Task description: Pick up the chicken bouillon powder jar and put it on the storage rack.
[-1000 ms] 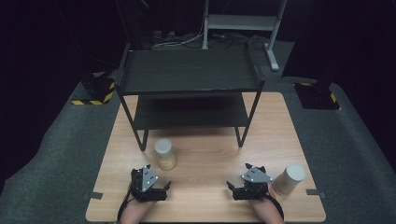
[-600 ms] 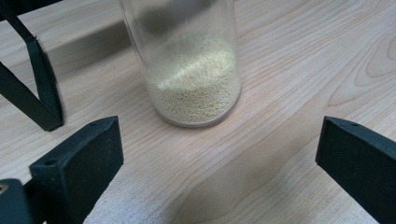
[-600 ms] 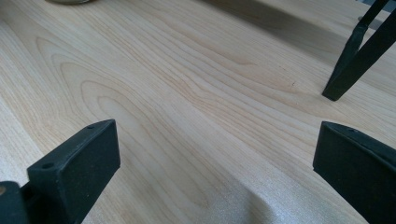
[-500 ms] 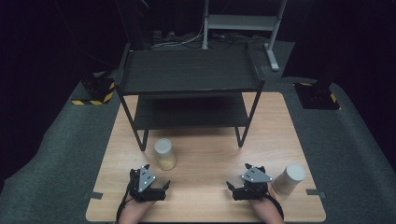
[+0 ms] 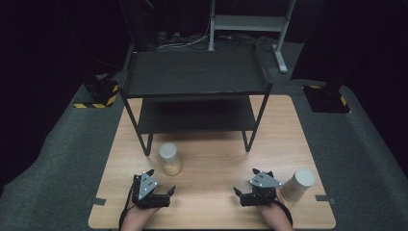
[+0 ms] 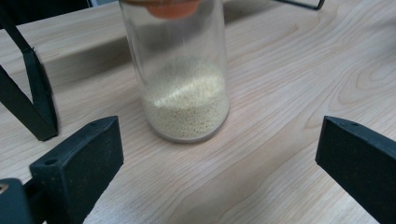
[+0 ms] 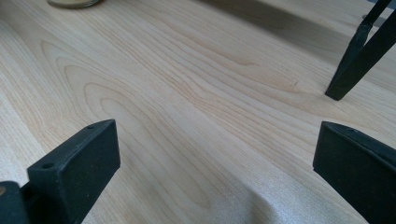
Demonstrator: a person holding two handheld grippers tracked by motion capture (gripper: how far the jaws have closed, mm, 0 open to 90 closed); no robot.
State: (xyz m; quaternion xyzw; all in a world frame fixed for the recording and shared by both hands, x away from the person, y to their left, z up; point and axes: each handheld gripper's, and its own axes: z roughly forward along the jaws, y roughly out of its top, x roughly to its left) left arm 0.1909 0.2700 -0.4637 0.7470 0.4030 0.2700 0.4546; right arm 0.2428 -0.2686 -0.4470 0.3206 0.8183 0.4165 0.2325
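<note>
The left gripper [image 6: 219,154] has its fingers spread wide and empty, facing a clear glass jar [image 6: 180,74] whose top is cut off in its view. The jar stands upright on the counter [image 5: 216,159], part-filled with pale grain. The right gripper [image 7: 217,154] also gapes open, over bare wood.

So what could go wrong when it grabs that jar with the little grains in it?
1. The jar is tall and narrow. The left gripper sits low before it with jaws wide open; if one jaw bumps it first, it might tip and roll.
2. The jar stands close to the shelf leg, so a clumsy push could knock it against that.
3. The other jar stands right beside the right gripper; a sideways move could nudge it toward the table edge.
</note>
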